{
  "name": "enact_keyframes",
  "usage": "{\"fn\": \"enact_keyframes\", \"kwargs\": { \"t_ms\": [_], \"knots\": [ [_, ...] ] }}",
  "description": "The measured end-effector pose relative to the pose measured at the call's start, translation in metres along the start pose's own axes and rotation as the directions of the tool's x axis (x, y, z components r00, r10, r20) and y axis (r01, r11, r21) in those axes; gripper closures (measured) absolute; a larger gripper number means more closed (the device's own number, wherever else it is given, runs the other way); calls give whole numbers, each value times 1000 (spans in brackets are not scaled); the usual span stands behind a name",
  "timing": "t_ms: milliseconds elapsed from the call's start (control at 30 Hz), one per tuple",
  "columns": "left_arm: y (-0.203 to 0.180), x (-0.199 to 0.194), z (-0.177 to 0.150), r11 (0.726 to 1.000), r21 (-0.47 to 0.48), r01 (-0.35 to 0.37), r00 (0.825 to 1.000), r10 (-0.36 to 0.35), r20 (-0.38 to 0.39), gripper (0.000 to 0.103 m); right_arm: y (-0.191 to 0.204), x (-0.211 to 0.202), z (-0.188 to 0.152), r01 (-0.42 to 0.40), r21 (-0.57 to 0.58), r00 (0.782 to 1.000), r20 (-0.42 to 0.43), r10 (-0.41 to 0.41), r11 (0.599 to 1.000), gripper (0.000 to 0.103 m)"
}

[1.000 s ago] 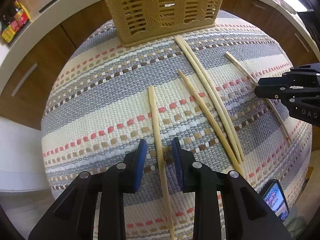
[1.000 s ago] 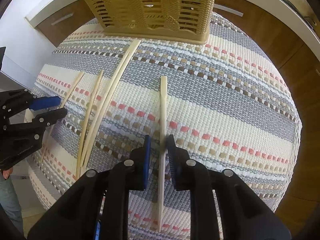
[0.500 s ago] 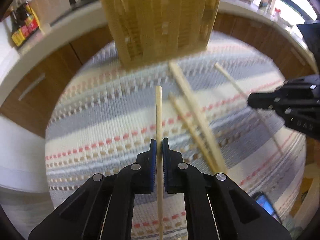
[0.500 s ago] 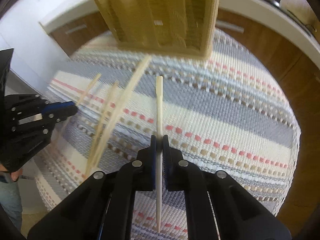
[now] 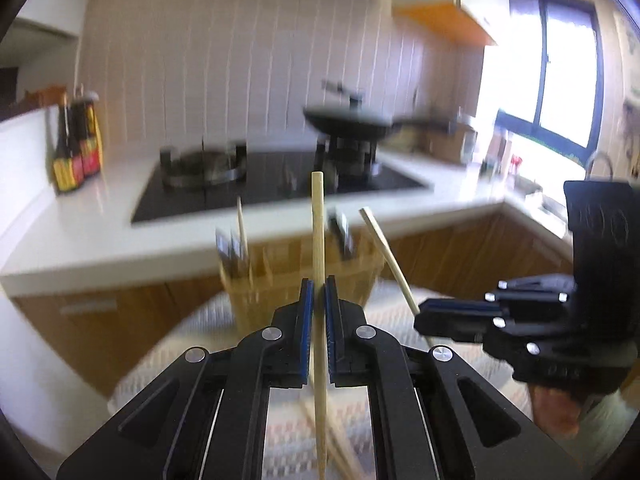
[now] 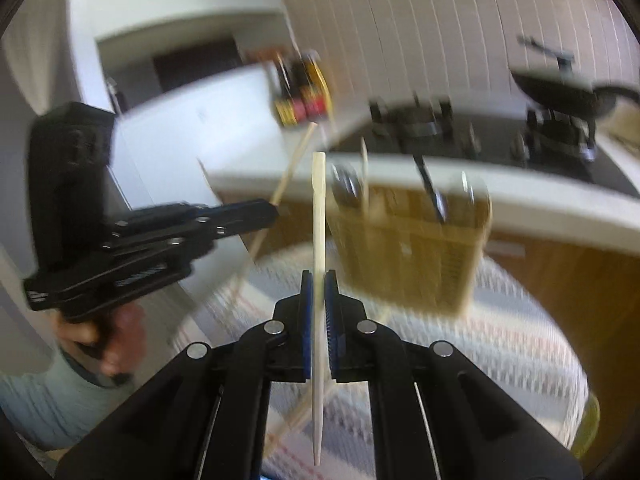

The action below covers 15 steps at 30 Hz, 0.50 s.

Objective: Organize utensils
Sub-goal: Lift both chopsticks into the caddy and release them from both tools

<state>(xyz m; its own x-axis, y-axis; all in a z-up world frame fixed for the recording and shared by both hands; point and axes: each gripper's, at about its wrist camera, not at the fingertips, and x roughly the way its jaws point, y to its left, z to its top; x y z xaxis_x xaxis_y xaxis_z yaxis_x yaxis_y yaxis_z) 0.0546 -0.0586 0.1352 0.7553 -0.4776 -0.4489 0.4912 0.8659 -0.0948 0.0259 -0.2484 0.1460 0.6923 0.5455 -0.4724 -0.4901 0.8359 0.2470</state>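
My left gripper [image 5: 319, 300] is shut on a wooden chopstick [image 5: 318, 232] and holds it upright, lifted above the striped woven mat [image 5: 192, 344]. My right gripper [image 6: 319, 292] is shut on another chopstick [image 6: 319, 208], also upright and lifted. Each gripper shows in the other's view: the right one [image 5: 424, 322] with its chopstick [image 5: 388, 256], the left one [image 6: 272, 212] with its chopstick [image 6: 292, 164]. The tan slotted utensil basket [image 5: 304, 280] stands ahead on the mat, also in the right wrist view [image 6: 408, 248], with cutlery and a chopstick in it. More chopsticks [image 5: 340, 452] lie on the mat.
Behind the basket runs a white counter [image 5: 100, 232] with a black hob [image 5: 260, 184], a pan [image 5: 352, 120] and sauce bottles [image 5: 76, 148]. Wooden cabinet fronts [image 5: 460, 252] lie below. The views are blurred by motion.
Both grippers closed on a chopstick lying on the mat, then lifted and tilted up, so the views now face the counter and the basket top.
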Motion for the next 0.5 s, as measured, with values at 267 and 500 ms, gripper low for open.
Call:
{"fn": "enact_keyframes", "kwargs": {
  "t_ms": [267, 500],
  "knots": [
    [33, 22, 47, 987, -130, 91, 963, -54, 264, 99, -36, 5, 57, 0, 56, 985, 171, -9, 998, 99],
    [57, 53, 66, 978, -193, 76, 939, -5, 343, 99, -73, 15, 85, 172, 117, 933, 299, -199, 978, 99]
  ]
}}
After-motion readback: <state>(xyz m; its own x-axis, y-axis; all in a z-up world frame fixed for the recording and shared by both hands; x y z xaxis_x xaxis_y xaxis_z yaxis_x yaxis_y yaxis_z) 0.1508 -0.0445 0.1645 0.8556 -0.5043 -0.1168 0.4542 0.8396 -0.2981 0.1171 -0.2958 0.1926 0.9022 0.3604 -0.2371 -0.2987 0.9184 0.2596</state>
